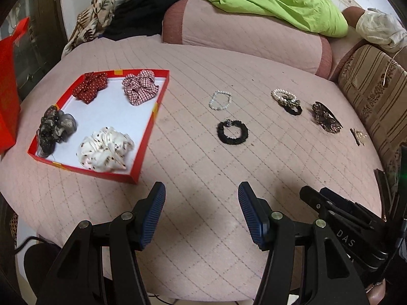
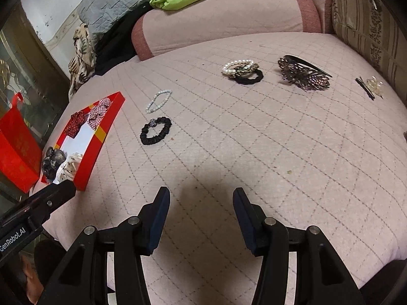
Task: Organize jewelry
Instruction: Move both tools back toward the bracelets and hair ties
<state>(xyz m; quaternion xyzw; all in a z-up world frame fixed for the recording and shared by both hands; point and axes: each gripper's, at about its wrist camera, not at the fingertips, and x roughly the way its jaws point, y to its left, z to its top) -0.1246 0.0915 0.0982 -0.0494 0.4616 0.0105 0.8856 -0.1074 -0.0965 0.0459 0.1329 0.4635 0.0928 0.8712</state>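
A red tray (image 1: 148,124) with a white floor sits on the pink quilted cushion, holding a red dotted scrunchie (image 1: 89,87), a checked scrunchie (image 1: 140,86), a grey scrunchie (image 1: 54,129) and a white spotted scrunchie (image 1: 105,150). To its right lie a pearl bracelet (image 1: 220,100), a black scrunchie (image 1: 232,132), a pearl and black hair tie (image 1: 287,101), a brown metal hair clip (image 1: 326,118) and a small clip (image 1: 358,136). My left gripper (image 1: 201,203) is open and empty above the cushion's near edge. My right gripper (image 2: 201,203) is open and empty too.
The tray (image 2: 101,134) lies far left in the right wrist view, with a red bag (image 2: 17,147) beside it. A pink bolster (image 1: 244,38) and green cloth (image 1: 279,2) lie behind. A striped cushion (image 1: 374,94) borders the right side.
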